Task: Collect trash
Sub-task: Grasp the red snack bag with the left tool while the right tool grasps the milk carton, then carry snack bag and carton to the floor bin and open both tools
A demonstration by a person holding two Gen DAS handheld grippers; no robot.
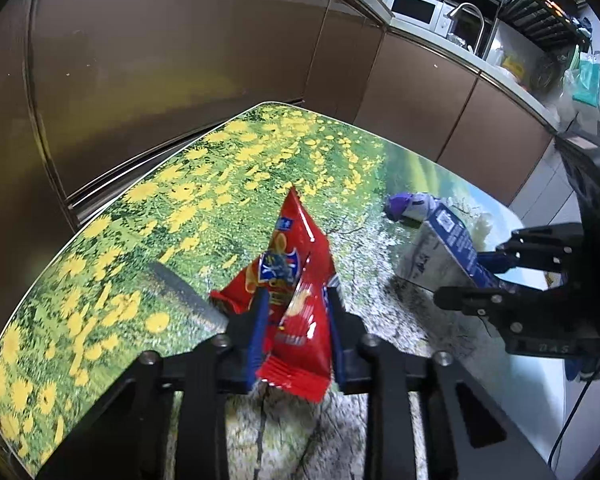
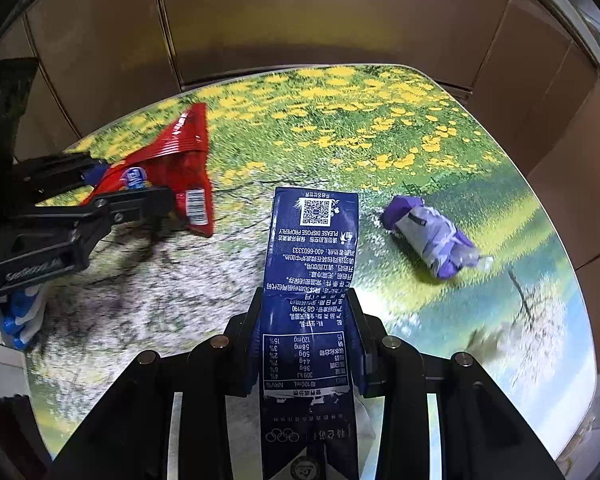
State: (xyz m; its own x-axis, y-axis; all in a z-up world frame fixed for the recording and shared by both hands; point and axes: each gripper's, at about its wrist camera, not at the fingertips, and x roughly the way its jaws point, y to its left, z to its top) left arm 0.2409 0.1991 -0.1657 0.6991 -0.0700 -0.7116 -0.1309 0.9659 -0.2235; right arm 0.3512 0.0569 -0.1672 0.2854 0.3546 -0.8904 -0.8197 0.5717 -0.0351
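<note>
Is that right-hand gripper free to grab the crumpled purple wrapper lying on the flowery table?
Probably not yet: the right gripper is shut on a dark blue milk carton. Nothing lies between it and the crumpled purple wrapper, alone on the flower-printed table.

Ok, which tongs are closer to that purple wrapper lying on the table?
Right. The right tongs, shut on the blue carton, sit just beside the purple wrapper. The left tongs, shut on the red packet, are beyond the carton.

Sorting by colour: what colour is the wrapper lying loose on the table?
Purple and pale grey wrapper, clearest in the right wrist view.
</note>
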